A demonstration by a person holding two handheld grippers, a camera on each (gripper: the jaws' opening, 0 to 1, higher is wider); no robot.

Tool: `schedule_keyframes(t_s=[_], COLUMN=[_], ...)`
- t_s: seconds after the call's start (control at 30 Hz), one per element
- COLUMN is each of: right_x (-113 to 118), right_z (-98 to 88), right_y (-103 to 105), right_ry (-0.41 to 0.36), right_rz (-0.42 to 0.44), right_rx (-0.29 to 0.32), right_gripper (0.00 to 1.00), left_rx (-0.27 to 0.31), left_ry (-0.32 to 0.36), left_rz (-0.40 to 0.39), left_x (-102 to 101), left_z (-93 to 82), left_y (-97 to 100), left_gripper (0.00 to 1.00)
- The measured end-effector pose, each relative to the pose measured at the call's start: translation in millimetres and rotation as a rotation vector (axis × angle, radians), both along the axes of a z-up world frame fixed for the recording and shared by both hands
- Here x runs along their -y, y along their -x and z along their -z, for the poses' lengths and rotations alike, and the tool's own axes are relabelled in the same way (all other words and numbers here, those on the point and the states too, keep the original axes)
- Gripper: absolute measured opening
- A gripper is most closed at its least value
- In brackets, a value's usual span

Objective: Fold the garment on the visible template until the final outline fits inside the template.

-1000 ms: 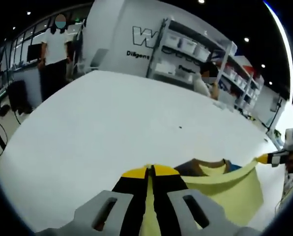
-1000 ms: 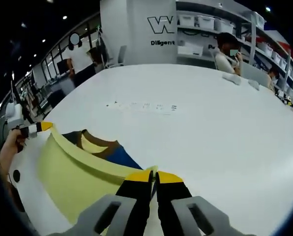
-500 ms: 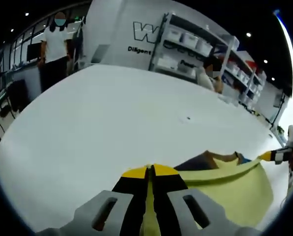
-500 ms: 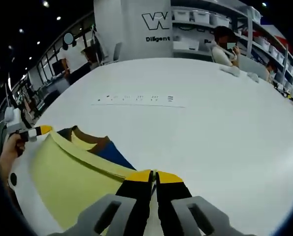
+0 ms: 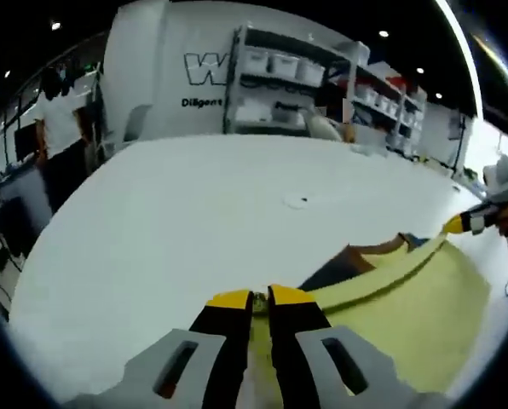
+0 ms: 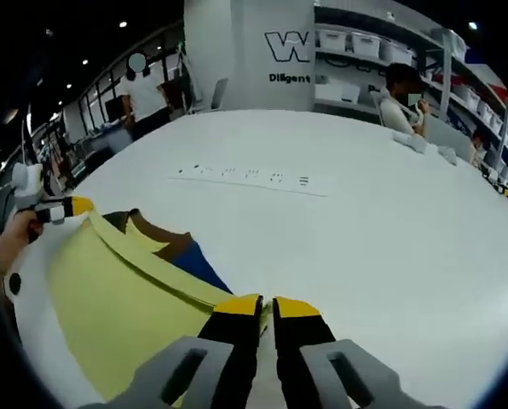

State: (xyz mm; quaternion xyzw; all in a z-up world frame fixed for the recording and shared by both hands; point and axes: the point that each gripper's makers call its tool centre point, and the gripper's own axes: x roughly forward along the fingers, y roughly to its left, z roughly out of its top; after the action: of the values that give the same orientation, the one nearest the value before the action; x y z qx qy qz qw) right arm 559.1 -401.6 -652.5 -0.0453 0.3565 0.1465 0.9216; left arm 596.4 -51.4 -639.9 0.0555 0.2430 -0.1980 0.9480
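Note:
A pale yellow garment (image 5: 407, 315) with a brown collar (image 5: 375, 251) and a blue patch lies on the white table (image 5: 169, 221). Its folded edge runs taut between both grippers. My left gripper (image 5: 260, 298) is shut on that edge at one end, and the right gripper (image 5: 463, 223) pinches the other end at the far right of the left gripper view. In the right gripper view my right gripper (image 6: 267, 305) is shut on the yellow garment (image 6: 109, 298), with the brown collar (image 6: 162, 241) beyond it. The left gripper (image 6: 66, 207) holds the far corner, a hand (image 6: 11, 243) behind it.
A pale strip with small dark marks (image 6: 250, 176) lies on the table beyond the garment. A small dark dot (image 5: 301, 201) marks the tabletop. Shelves with bins (image 5: 279, 81) stand behind. A person (image 6: 403, 98) sits at the far edge, and another (image 5: 58, 128) stands left.
Both views have swung with the hands. The garment's edge stays stretched between the two grippers, and the cloth looks lower and flatter on the table than before.

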Motion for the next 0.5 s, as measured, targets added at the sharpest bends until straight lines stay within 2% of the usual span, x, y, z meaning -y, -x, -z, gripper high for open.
schedule_keyframes(t_s=[0.13, 0.17, 0.23, 0.33, 0.37, 0.5], right_x=[-6, -7, -6, -4, -5, -9], right_z=[-5.0, -6.8, -8.0, -5.1, -4.2, 2.0], right_y=[5, 6, 10, 13, 13, 11], right_ry=[-0.052, -0.056, -0.037, 0.046, 0.064, 0.117], right_rz=[-0.059, -0.073, -0.11, -0.2, -0.229, -0.328], right_rx=[0.019, 0.03, 0.036, 0.053, 0.06, 0.101], right_gripper=[0.24, 0.26, 0.28, 0.34, 0.35, 0.31], left_rx=[0.009, 0.012, 0.011, 0.022, 0.026, -0.005], left_ry=[-0.051, -0.061, -0.061, -0.097, -0.091, -0.055], left_rz=[0.107, 0.16, 0.212, 0.282, 0.296, 0.341], left_x=[4, 7, 11, 13, 15, 18], left_z=[0.8, 1.4, 2.4, 5.1, 5.1, 11.7], left_y=[8.0, 11.8, 16.2, 18.8, 19.3, 21.3], left_gripper=[0.3, 0.32, 0.35, 0.37, 0.39, 0.38])
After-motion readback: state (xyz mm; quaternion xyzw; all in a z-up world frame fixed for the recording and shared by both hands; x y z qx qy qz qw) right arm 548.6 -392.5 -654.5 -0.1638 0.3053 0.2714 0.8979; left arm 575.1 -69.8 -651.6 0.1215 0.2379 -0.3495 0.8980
